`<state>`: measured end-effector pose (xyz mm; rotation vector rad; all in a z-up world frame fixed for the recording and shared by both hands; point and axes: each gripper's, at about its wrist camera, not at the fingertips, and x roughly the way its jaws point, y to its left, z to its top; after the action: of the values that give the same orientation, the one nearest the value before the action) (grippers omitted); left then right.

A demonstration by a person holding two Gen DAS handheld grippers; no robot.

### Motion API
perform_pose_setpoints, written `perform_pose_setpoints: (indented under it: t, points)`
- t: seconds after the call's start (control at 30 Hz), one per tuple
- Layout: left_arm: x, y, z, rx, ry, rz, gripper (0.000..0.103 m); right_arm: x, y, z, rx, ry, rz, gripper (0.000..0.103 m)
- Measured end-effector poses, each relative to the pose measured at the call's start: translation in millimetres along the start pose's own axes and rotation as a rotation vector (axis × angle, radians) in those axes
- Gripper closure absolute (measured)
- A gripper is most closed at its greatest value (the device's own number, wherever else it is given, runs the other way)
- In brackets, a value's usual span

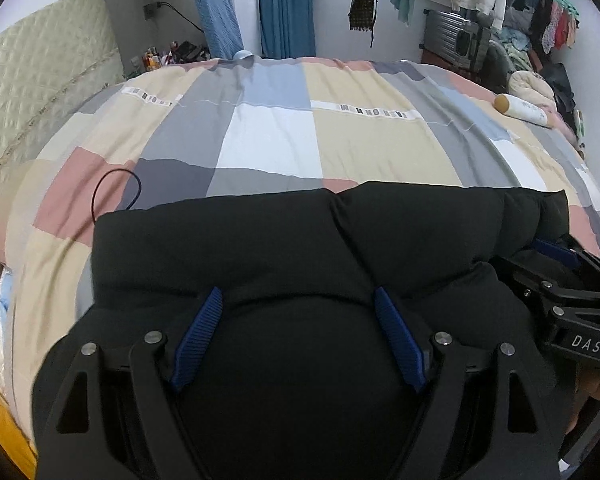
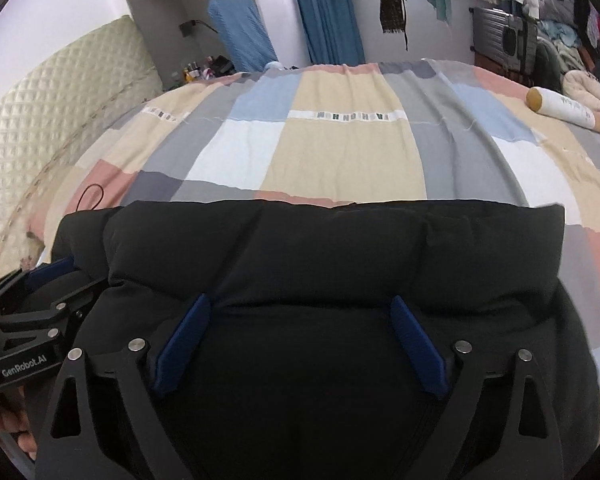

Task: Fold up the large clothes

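In the left wrist view, the left hand-held gripper is spread wide, its ribbed blue fingers pressed down on a puffy black quilted jacket and clamping nothing. The jacket lies bundled on the near part of a bed with a pastel patchwork cover.

In the right wrist view, the right hand-held gripper is likewise wide apart over the jacket, gripping nothing. A cream cylindrical bottle lies on the bed, well apart from the jacket.

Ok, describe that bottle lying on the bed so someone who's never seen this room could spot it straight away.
Start at the bed with the patchwork quilt in pastel blocks. Follow it to the far right edge, beyond the black puffer jacket. There the white bottle lies on its side, the only hard cylinder there, with a tan cap.
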<state>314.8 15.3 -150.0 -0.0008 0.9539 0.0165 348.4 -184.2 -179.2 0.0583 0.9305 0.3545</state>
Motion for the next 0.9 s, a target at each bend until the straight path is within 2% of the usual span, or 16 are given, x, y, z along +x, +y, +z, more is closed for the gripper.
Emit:
perform_pose_setpoints:
  t: [0.23,0.33,0.4,0.53,0.6,0.73,0.83,0.9]
  points:
    - [10.8,2.0,0.4,-0.003,0.008,-0.005,0.024,13.6,-2.0,0.1,-0.001,0.01,-0.012,0.009]
    - [-1.1,4.4,-4.1,0.003,-0.006,-0.018,0.023,0.7,-4.5,-2.6,0.004,0.006,0.015,0.011]
    - [-14.1,10.2,-10.0,0.008,-0.024,-0.032,0.023,-17.2,-9.5,-7.0,0.012,-0.033,0.032,0.011]
    - [-57.0,44.1,-26.8,-0.049,-0.076,-0.093,0.022,-67.1,-30.0,-21.7,0.015,-0.128,0.015,0.011]
    - [-80.8,65.6,-36.9,-0.081,-0.108,-0.099,0.02,-89.5,-42.5,-32.3,0.012,-0.162,-0.021,0.011]
    - [-113.9,108.9,-64.2,-0.136,-0.148,-0.031,0.015,-126.1,-75.1,-55.8,0.028,-0.214,-0.091,0.01]
    - [-113.5,143.3,-87.8,-0.216,-0.109,-0.021,0.008,-138.9,-101.3,-74.8,0.091,-0.232,-0.148,0.01]
    - [-107.1,153.7,-96.0,-0.257,-0.059,-0.032,0.008,-137.9,-119.4,-89.3,0.17,-0.214,-0.134,0.01]
